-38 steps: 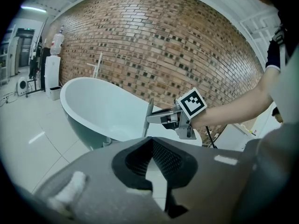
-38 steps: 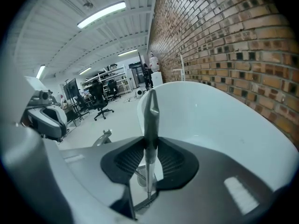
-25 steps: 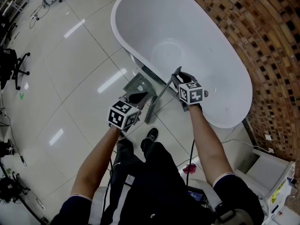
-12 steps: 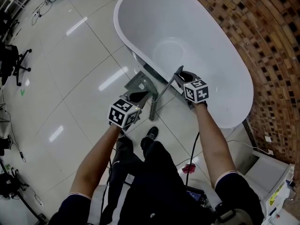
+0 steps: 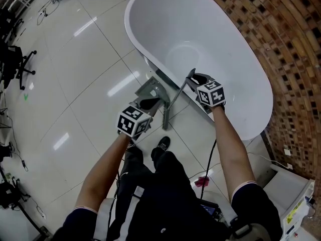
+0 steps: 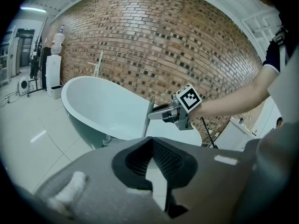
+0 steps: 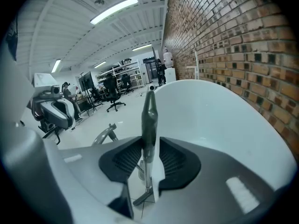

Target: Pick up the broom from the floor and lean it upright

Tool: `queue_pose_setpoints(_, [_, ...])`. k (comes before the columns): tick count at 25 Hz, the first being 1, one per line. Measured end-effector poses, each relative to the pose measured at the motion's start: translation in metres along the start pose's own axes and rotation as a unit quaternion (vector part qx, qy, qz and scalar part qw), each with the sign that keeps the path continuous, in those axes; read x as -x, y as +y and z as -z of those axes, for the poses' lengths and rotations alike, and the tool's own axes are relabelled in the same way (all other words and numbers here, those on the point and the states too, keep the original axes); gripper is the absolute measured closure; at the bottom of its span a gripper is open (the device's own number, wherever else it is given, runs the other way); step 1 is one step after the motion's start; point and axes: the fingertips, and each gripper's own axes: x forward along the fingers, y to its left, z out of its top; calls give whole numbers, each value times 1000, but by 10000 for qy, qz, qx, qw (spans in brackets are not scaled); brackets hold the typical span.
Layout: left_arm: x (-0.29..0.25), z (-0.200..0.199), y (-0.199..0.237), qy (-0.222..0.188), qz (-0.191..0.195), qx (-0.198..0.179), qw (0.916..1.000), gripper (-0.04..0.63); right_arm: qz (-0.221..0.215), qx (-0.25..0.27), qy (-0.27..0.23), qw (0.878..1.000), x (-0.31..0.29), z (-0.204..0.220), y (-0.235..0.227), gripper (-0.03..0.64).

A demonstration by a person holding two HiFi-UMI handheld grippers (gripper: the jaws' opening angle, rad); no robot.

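Observation:
The broom leans against the white bathtub's rim. Its grey handle (image 5: pixel 176 95) slopes up from the brush head (image 5: pixel 163 115) on the tiled floor. My right gripper (image 5: pixel 193 79) is at the handle's top. In the right gripper view the handle (image 7: pixel 149 115) stands between the right gripper's (image 7: pixel 150 141) dark pads; the jaws are opening and a gap shows on one side. My left gripper (image 5: pixel 148 103) hovers left of the brush head, apart from the broom. The left gripper (image 6: pixel 152 141) shows its pads together with nothing between them. From there I see the handle (image 6: pixel 146 122) and the right gripper (image 6: pixel 154 116).
The bathtub (image 5: pixel 241 59) fills the upper right, with a brick wall (image 5: pixel 291 44) behind it. The person's shoe (image 5: pixel 161 144) stands just below the brush head. A black office chair (image 5: pixel 17 64) is far left. A white cabinet (image 5: pixel 296 195) sits at lower right.
The right hand has rolled slightly at the top of the handle. The broom still leans on the tub, and the left gripper has stayed where it was.

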Motion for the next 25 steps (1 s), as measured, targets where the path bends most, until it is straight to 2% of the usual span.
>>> queue_pose_setpoints(9, [-5,-9,-5,58,153,-165,9997,594,322,-238,-245,9989,16,-4,0,407])
queue_pose_setpoints(15, [-1,-19,-14,-94,344,-200,9992,594,817,-443,-602,9938,50,-13,16,404])
queue_pose_setpoints(18, [10,-36,-26,-144,454,-653,9967,594,1132,-541,-917,9879,77,-25,31,487])
queue_pose_setpoints(21, [23,-49,-35,-290,625,-808,9943,594,1406,-579,-1231,9807,103,-38,55,582])
queue_pose_setpoints(23, [33,-55,-36,-304,662,-837,9938,594,1555,-590,-1397,9761,117,-47,71,612])
queue_pose_setpoints(25, [42,-59,-37,-327,724,-865,9931,594,1711,-584,-1536,9714,130,-56,88,613])
